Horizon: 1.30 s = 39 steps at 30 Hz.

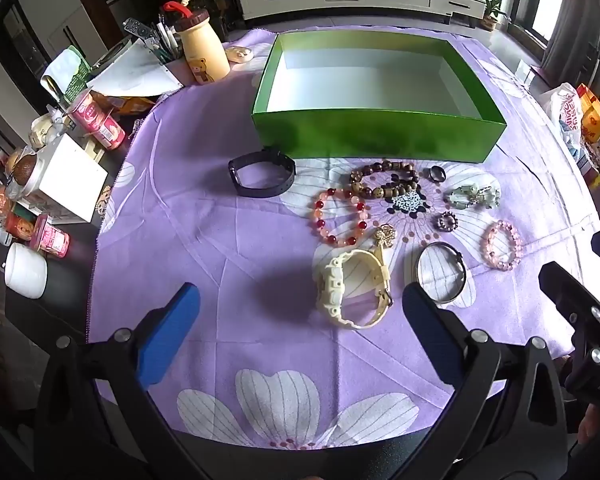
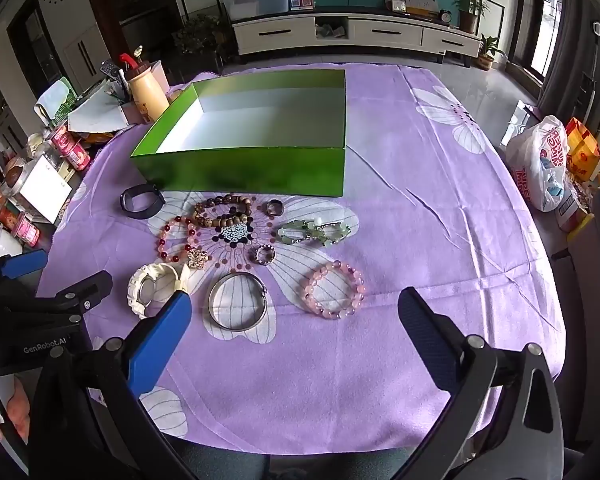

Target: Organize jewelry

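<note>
Nothing picked yet: your left gripper (image 1: 300,316) and right gripper (image 2: 296,320) both hover spread wide, empty. Jewelry lies just in front of the green box (image 1: 376,136); white watch (image 1: 356,288) farthest from it. Next, likely close on one piece.

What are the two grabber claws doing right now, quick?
Left gripper: open, holding nothing.
Right gripper: open, holding nothing.

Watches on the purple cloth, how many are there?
2. The chunky cream plastic watch lies nearest the left gripper; the slim black band watch lies just in front of the green box. None seems hidden.
</note>
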### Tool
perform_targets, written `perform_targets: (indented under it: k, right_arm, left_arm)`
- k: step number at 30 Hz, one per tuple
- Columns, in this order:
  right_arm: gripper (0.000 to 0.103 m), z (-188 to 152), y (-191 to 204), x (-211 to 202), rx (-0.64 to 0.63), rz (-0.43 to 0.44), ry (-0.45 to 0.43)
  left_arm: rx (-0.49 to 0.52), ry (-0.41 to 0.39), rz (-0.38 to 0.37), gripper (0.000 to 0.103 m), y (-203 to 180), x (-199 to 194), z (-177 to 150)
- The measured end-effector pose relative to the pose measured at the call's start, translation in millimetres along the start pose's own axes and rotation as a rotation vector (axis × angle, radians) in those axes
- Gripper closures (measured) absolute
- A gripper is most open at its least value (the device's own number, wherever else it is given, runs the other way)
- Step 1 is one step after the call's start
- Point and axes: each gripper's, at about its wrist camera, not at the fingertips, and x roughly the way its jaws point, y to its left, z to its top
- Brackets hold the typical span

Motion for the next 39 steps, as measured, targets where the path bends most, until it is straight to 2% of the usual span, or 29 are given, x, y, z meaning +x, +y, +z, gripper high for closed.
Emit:
perform_targets:
  k: [4,39]
  right_arm:
    - [0.001,0.2,-0.1,0.9,-0.001,0.002,0.0]
    - [0.001,1.6,-3.4,4.0,0.008,0.006,0.005]
  left_arm:
    - [0.009,0.003,0.026,0.002,-4.5,1.2,-0.4]
    - [0.02,-0.028,0.011,0.002,-4.7,-3.7,3.7]
